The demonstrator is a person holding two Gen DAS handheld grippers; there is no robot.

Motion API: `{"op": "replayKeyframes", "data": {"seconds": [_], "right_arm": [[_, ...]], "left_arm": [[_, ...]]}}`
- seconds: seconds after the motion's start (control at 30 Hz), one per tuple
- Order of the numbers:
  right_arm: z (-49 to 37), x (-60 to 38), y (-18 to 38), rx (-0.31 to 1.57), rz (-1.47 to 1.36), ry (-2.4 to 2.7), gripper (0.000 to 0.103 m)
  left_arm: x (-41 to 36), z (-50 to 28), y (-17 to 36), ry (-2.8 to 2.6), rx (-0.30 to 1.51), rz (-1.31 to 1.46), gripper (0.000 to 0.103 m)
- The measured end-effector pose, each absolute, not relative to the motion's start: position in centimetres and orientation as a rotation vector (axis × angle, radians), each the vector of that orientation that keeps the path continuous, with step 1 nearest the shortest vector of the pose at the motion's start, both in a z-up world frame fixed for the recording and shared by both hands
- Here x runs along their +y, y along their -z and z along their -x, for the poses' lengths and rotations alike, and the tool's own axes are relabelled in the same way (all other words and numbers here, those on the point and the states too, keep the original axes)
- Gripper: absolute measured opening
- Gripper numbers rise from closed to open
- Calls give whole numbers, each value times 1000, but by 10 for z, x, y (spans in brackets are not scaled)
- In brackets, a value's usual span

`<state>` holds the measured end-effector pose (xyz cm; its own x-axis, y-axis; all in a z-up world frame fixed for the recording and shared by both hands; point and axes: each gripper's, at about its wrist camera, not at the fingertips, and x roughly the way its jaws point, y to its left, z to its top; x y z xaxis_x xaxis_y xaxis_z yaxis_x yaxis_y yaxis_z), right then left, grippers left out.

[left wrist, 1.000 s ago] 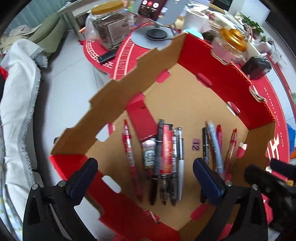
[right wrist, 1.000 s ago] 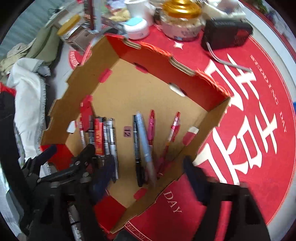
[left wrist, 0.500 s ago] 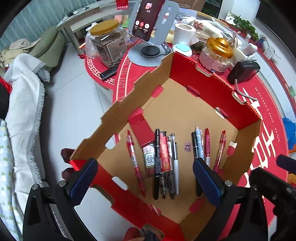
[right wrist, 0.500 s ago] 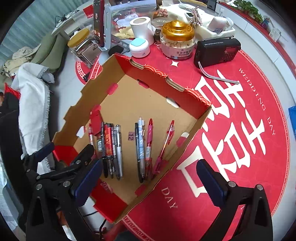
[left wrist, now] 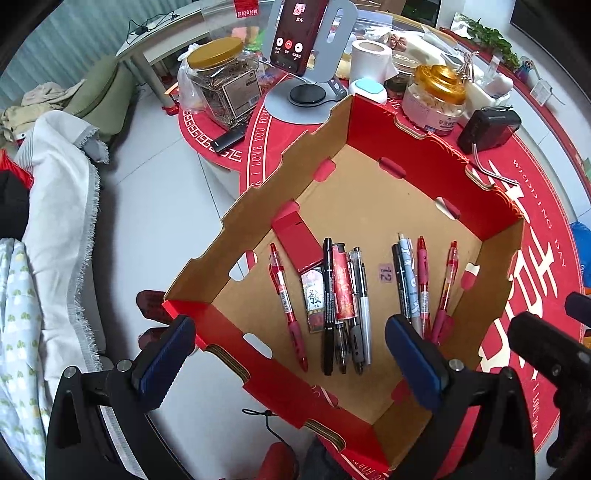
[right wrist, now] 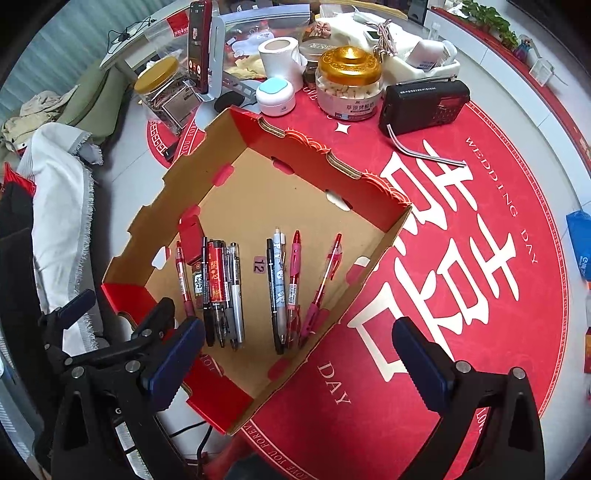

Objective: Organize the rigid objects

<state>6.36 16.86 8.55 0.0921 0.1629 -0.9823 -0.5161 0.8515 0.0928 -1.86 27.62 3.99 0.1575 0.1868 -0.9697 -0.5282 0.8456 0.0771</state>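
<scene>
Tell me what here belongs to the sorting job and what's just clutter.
Job: cardboard box, left bunch of pens, right bunch of pens.
Clutter: phone on stand, gold-lidded jar, black radio, paper roll.

Pens (left wrist: 354, 295) lie in two rows inside the cardboard box (left wrist: 369, 192), left gripper (left wrist: 295, 363) fingers (left wrist: 415, 360) spread wide above.

I'm seeing a matt brown cardboard box (left wrist: 369, 206) with glossy red outer faces, shiny plastic pens (left wrist: 325, 310), and a smooth red mat (right wrist: 461, 258) covering the bench.
</scene>
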Motion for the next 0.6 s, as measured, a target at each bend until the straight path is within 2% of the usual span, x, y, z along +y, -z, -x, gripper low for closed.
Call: {"op": "replayKeyframes", "data": {"seconds": [0.6], "right_arm": [[-56, 178, -86, 1385, 347, -528, 102]], "left_arm": [[280, 25, -35, -518, 1342, 342, 102]]}}
